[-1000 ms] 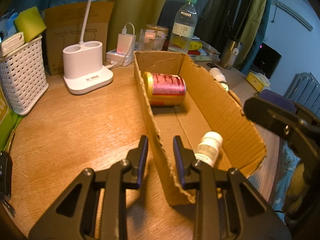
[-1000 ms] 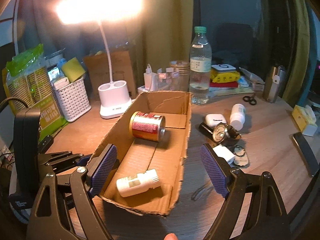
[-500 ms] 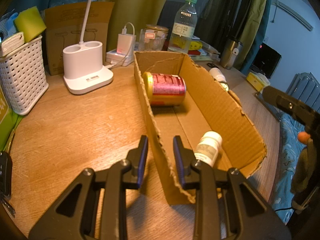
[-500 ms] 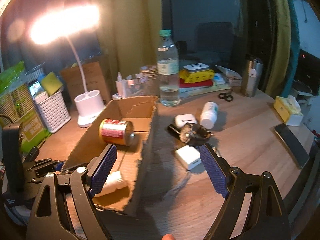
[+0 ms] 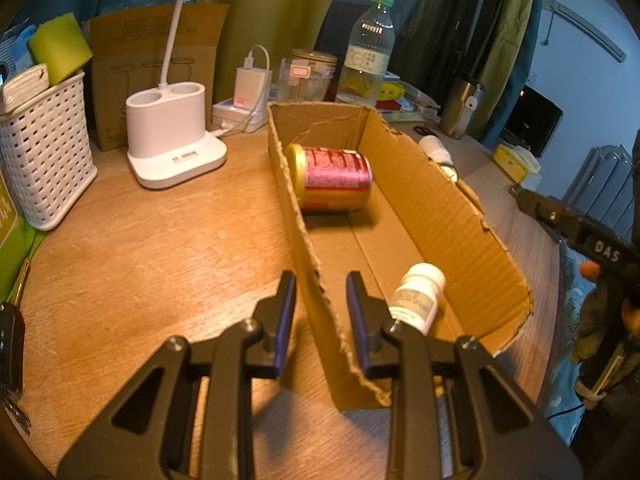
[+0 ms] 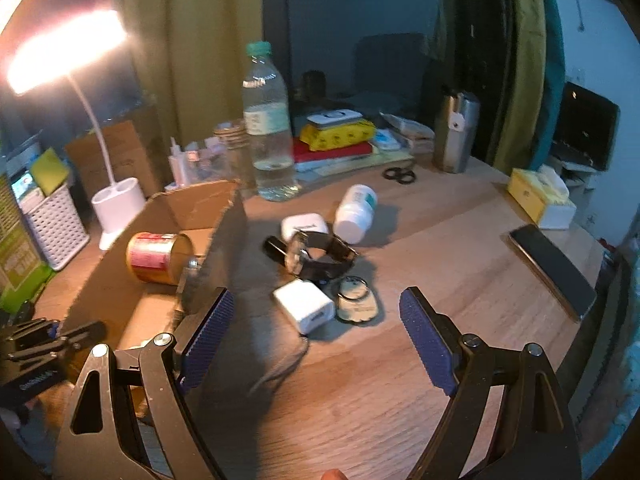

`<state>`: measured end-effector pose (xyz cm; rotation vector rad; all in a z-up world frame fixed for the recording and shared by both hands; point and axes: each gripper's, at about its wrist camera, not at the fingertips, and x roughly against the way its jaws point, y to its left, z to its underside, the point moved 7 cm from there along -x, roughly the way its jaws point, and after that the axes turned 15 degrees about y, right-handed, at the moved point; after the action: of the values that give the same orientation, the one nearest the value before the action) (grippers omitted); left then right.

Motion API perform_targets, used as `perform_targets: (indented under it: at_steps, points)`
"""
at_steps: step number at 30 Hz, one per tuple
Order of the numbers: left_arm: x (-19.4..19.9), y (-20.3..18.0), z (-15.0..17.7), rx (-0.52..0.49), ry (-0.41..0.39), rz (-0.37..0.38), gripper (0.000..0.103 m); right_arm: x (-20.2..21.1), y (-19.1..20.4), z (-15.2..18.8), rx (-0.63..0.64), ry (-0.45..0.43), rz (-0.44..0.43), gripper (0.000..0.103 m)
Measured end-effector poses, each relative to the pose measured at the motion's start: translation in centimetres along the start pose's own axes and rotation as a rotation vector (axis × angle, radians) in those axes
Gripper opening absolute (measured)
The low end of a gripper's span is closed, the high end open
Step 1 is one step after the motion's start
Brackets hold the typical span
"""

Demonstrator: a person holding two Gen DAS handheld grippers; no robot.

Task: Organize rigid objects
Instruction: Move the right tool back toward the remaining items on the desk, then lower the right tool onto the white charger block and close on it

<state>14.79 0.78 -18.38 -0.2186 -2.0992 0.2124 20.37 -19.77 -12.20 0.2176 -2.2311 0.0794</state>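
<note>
Sensibly, the left gripper (image 5: 320, 300) pinched the box (image 5: 440, 216) wall (steadying it); the right gripper (image 6: 316, 332), wide and empty, needed centring over the charger (image 6: 304, 306), lower centre.

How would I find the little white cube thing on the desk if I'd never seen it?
Start at the long brown cardboard box on the wooden desk and look just outside its wall, on the side away from the lamp. In the small pile there, the white square charger plug lies nearest the camera, beside a metal key ring. It alone is boxy and flat-sided.
</note>
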Motion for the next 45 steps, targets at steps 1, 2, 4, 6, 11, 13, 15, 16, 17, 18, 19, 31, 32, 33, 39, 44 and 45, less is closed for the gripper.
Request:
perform_targets:
  at_steps: [1, 2, 4, 6, 11, 13, 15, 16, 17, 18, 19, 31, 32, 33, 39, 44, 45]
  points:
    - [0.0, 0.0, 0.0, 0.000, 0.000, 0.000, 0.027, -0.2, -0.2, 0.1, -0.004, 0.004, 0.001, 0.087]
    - [-0.1, 0.0, 0.0, 0.000, 0.000, -0.001, 0.027, -0.6, -0.6, 0.2, -0.007, 0.013, 0.007, 0.087]
    - [0.0, 0.0, 0.0, 0.000, 0.000, 0.000, 0.027, -1.5, -1.1, 0.6, -0.013, 0.031, 0.013, 0.087]
    - [0.0, 0.0, 0.0, 0.000, 0.000, 0.000, 0.027, -2.5, -1.7, 0.9, -0.026, 0.052, 0.016, 0.087]
    - [0.0, 0.0, 0.0, -0.001, 0.000, 0.000, 0.027, -4.2, -2.0, 0.9, -0.036, 0.083, 0.014, 0.087]
    - [0.0, 0.0, 0.0, -0.001, 0.000, 0.001, 0.027, -4.7, -1.4, 0.7, -0.015, 0.093, 0.017, 0.087]
    - [0.0, 0.0, 0.0, -0.001, 0.000, 0.000, 0.027, -5.2, -0.6, 0.5, 0.017, 0.098, 0.022, 0.085]
    - [0.0, 0.0, 0.0, -0.001, 0.000, 0.000, 0.027, -5.5, -0.3, 0.3, 0.030, 0.100, 0.025, 0.082]
    - [0.0, 0.0, 0.0, -0.001, 0.000, 0.000, 0.027, -5.9, -0.1, 0.2, 0.040, 0.109, 0.028, 0.080]
    - [0.0, 0.0, 0.0, -0.001, 0.000, 0.000, 0.027, -6.3, 0.1, 0.0, 0.045, 0.119, 0.034, 0.078]
    - [0.0, 0.0, 0.0, 0.000, 0.000, 0.000, 0.027, -6.6, 0.2, -0.1, 0.047, 0.123, 0.036, 0.077]
    - [0.0, 0.0, 0.0, -0.001, 0.000, 0.000, 0.027, -8.8, 1.9, -1.0, 0.100, 0.171, 0.021, 0.065]
    - [0.0, 0.0, 0.0, -0.001, 0.000, 0.000, 0.027, -8.9, 2.0, -1.1, 0.103, 0.174, 0.022, 0.064]
    - [0.0, 0.0, 0.0, -0.001, 0.000, 0.000, 0.027, -9.0, 2.1, -1.1, 0.108, 0.180, 0.025, 0.064]
    - [0.0, 0.0, 0.0, -0.001, 0.000, 0.000, 0.027, -10.0, 2.3, -1.0, 0.115, 0.216, 0.023, 0.062]
    - [0.0, 0.0, 0.0, 0.000, 0.000, 0.000, 0.027, -10.0, 2.3, -1.1, 0.121, 0.219, 0.039, 0.053]
    - [0.0, 0.0, 0.0, 0.000, 0.000, 0.000, 0.027, -9.9, 2.3, -1.1, 0.122, 0.219, 0.037, 0.053]
